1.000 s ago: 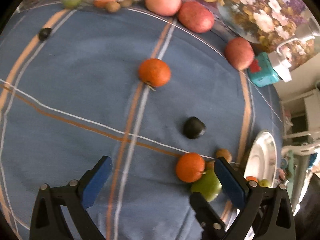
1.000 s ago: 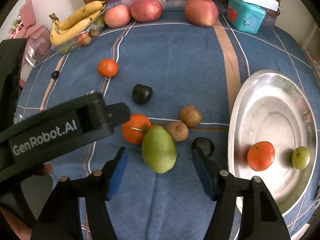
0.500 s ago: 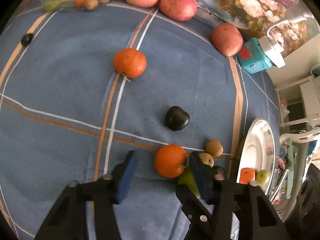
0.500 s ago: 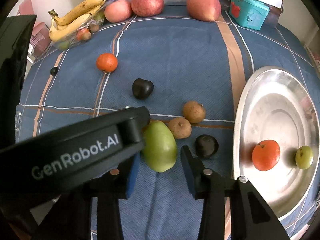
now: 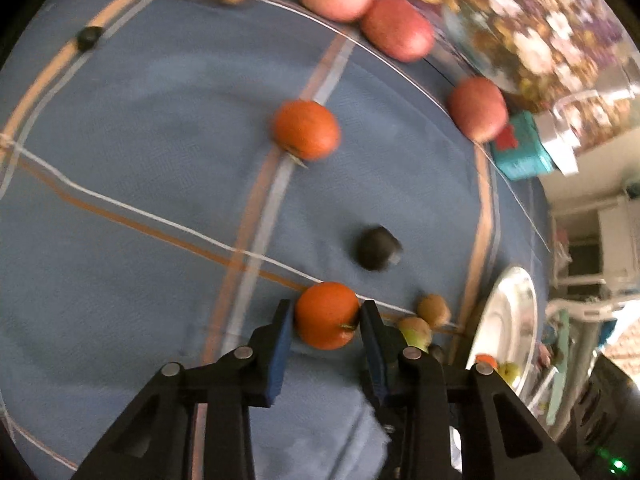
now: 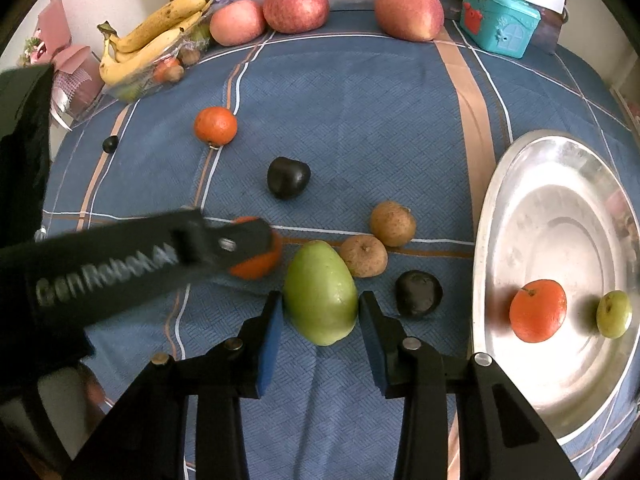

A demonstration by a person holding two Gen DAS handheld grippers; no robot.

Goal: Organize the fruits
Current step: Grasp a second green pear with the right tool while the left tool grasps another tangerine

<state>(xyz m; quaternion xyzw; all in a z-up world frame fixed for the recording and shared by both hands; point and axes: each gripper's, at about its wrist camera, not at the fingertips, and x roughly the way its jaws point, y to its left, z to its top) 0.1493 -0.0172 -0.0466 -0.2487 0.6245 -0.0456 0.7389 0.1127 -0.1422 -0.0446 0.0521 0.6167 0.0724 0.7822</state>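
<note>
Left gripper [image 5: 326, 316] clamps an orange [image 5: 327, 315] between its blue pads, both pads touching the fruit, on the blue cloth [image 5: 140, 208]. Right gripper [image 6: 320, 312] narrow around the green mango [image 6: 321, 292], pads flanking it; contact cannot be told. Orange lies just left of the mango. Steel tray [image 6: 500, 208] well right of the mango.

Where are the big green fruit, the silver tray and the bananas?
Green fruit [image 6: 320, 292], right wrist view, middle of its skin.
Silver tray [image 6: 560, 364], right wrist view, bare floor.
Bananas [image 6: 160, 36], right wrist view, top banana's middle.
</note>
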